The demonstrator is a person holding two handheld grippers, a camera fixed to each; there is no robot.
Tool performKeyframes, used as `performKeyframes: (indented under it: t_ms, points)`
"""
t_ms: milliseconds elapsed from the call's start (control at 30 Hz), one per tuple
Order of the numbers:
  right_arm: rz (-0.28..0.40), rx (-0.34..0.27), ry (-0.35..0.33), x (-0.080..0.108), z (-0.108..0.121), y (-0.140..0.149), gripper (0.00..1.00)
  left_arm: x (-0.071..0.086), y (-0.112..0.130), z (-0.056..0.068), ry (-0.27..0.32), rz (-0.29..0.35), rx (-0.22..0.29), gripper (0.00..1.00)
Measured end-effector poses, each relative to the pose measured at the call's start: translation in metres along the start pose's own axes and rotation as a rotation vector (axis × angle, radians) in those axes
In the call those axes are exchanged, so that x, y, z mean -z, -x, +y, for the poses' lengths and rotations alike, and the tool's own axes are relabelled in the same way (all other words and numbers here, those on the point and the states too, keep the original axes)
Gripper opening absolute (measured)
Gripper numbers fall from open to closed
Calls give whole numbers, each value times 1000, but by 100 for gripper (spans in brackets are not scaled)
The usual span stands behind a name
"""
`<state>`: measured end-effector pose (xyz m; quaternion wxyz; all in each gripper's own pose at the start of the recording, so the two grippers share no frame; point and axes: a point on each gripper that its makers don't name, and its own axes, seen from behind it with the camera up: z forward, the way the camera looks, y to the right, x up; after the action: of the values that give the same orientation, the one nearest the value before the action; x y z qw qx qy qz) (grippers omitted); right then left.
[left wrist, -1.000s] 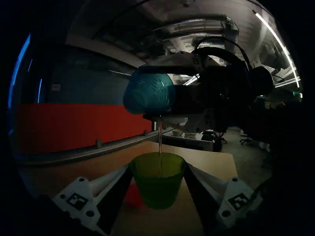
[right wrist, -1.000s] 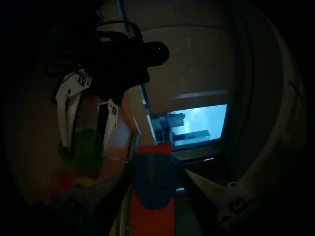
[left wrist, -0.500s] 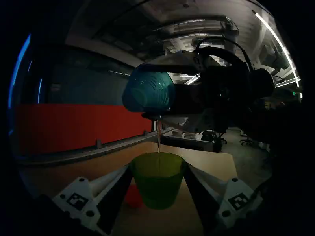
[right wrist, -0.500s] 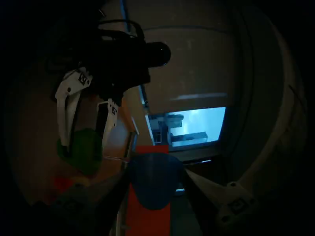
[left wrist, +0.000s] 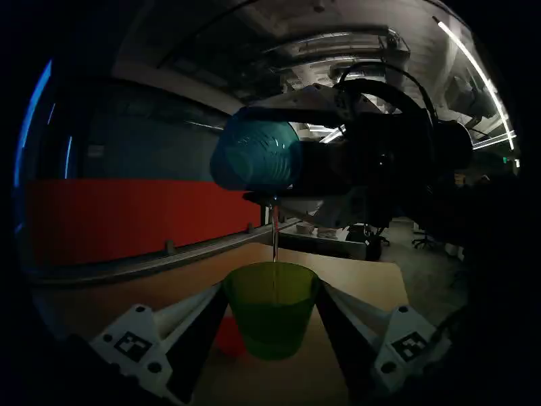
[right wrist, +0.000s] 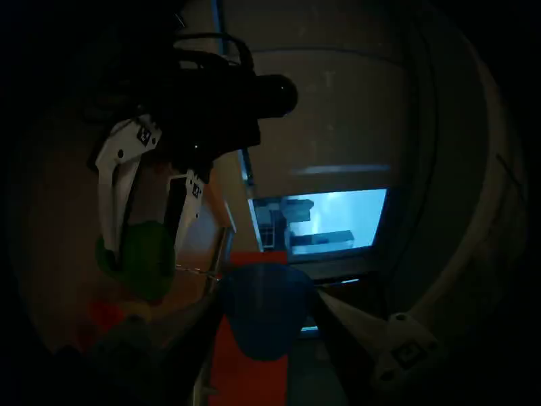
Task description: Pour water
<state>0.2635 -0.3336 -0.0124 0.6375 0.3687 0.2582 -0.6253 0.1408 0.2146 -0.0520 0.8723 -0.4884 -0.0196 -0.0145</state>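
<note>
Left gripper (left wrist: 272, 292) clamps upright green cup (left wrist: 272, 328) above worktop (left wrist: 358, 274). Right gripper (right wrist: 267, 298) clamps tipped blue cup (right wrist: 265, 321); thin water stream (left wrist: 274, 237) enters green cup.

1. Left gripper view: blue cup (left wrist: 255, 157) tips a shade further, its rim edging up and left; dark housing (left wrist: 406, 155) behind it drifts slightly right.
2. Thread of water (left wrist: 274, 233) starts a little higher under the rim; it reads fainter inside the green cup (left wrist: 272, 318).
3. Right gripper view: left gripper (right wrist: 142, 256), with the green cup, slides a little left; red panel (right wrist: 247, 369) leans further left at its foot; bright window (right wrist: 324, 220) sits lower.
</note>
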Motion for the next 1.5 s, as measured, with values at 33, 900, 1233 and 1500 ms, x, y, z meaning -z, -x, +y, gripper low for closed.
performKeyframes:
  t_ms: [33, 900, 1233, 1500]
  points:
    - [1, 1, 3, 0, 0, -1, 91, 0, 0, 0, 0, -1, 0, 87]
    - [6, 84, 20, 5, -4, -10, 91, 1, -2, 1, -2, 1, -2, 87]
    - [7, 126, 29, 7, -2, -15, 91, 0, -1, 1, -2, 2, -2, 88]
    - [9, 148, 31, 8, -1, -20, 91, 1, -1, 0, -3, 4, -2, 88]
